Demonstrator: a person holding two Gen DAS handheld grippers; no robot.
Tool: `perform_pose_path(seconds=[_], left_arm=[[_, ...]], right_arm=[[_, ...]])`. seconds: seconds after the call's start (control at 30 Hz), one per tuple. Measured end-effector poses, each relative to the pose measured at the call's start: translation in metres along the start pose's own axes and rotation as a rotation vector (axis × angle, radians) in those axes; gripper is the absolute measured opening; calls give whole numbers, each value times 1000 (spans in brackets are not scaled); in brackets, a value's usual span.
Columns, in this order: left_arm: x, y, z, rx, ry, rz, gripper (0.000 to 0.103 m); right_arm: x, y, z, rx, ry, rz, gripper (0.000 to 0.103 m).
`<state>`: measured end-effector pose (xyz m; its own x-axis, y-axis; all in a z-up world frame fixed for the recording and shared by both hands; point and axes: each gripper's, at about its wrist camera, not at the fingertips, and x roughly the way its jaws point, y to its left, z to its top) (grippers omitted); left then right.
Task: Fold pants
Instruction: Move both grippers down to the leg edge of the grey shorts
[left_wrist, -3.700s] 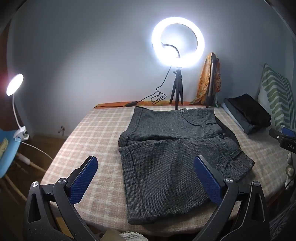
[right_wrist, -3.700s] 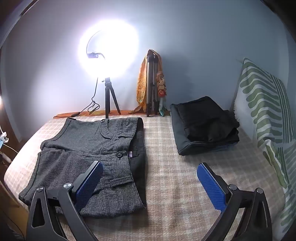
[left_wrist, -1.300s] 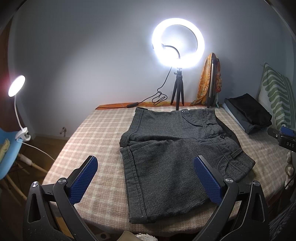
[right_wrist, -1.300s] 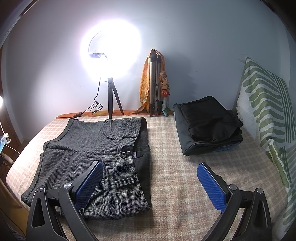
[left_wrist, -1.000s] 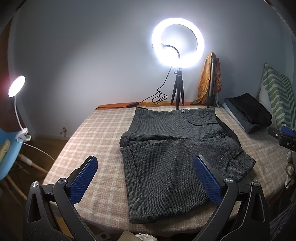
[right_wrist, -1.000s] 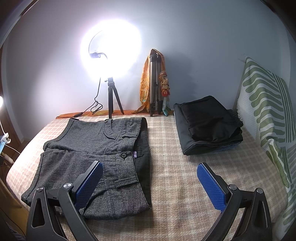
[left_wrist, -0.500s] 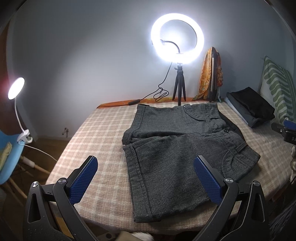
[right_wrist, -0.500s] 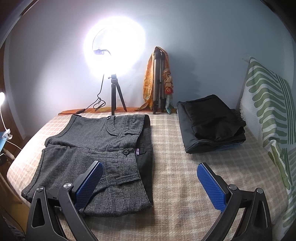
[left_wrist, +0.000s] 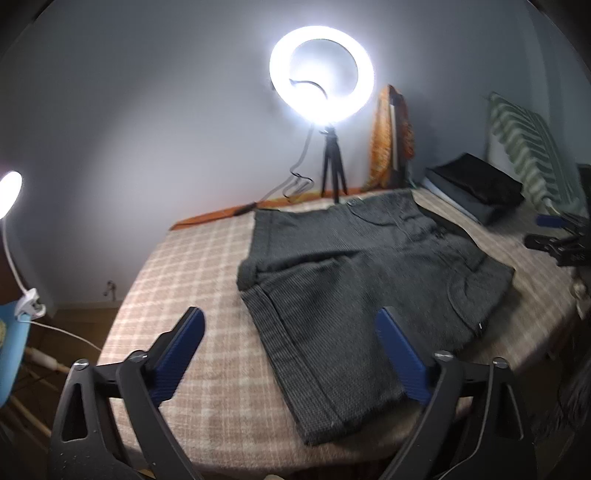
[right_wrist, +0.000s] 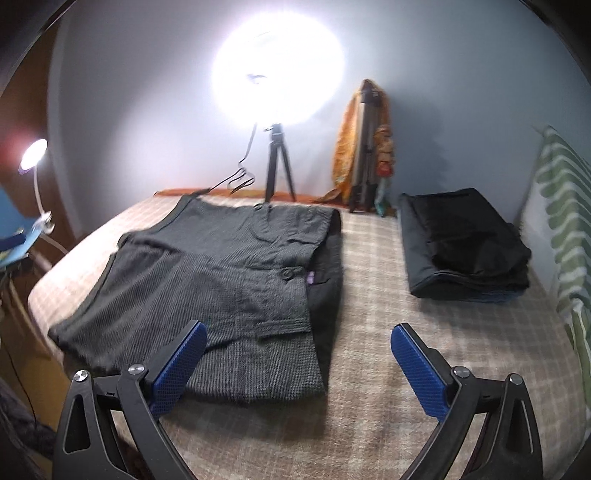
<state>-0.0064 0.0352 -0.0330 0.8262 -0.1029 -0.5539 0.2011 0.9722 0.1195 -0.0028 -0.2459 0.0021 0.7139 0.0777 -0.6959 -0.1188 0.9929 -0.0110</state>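
Hovering over the near edge of the bed, both claws are spread wide and hold nothing. Your pants lie flat on the checked cover, waist to your right, leg hems to your left, so the long axis runs left-right across both views; one leg looks partly overlapped by the other. Left claw straddles the near leg's hem end, just above the cloth, not touching as far as I can tell. Right claw sits at the waist end: its left finger is over the fabric, its right finger over bare cover. Each claw is nearest its own end, so you'd likely pinch hem with left, waist with right, then carry the near edge away from you. Black stack is well apart
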Motion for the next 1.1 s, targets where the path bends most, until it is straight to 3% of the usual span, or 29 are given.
perform_pose_path(seconds=[0.07, 0.13, 0.17, 0.23, 0.3, 0.5, 0.63, 0.97, 1.1], left_arm=[[2, -1, -5, 22, 19, -10, 82], [5, -2, -13, 36, 49, -45, 69], [7, -1, -17, 34, 70, -76, 65], [12, 0, -27, 24, 115, -149, 46], [15, -3, -36, 28, 150, -193, 42], [18, -24, -53, 137, 210, -259, 41], [24, -30, -61, 183, 240, -275, 41], [33, -45, -83, 346, 263, -205, 41], [41, -46, -85, 378, 268, -175, 41]], right_arm=[[5, 2, -4, -26, 8, 21, 95], [10, 4, -8, -54, 24, 50, 92], [12, 5, -10, -66, 32, 64, 90], [16, 7, -14, -103, 49, 86, 88], [19, 11, -19, -159, 62, 99, 83], [31, 25, -34, -301, 130, 161, 72], [39, 33, -43, -375, 163, 164, 71], [54, 51, -58, -509, 190, 145, 71], [65, 53, -58, -542, 205, 73, 71]])
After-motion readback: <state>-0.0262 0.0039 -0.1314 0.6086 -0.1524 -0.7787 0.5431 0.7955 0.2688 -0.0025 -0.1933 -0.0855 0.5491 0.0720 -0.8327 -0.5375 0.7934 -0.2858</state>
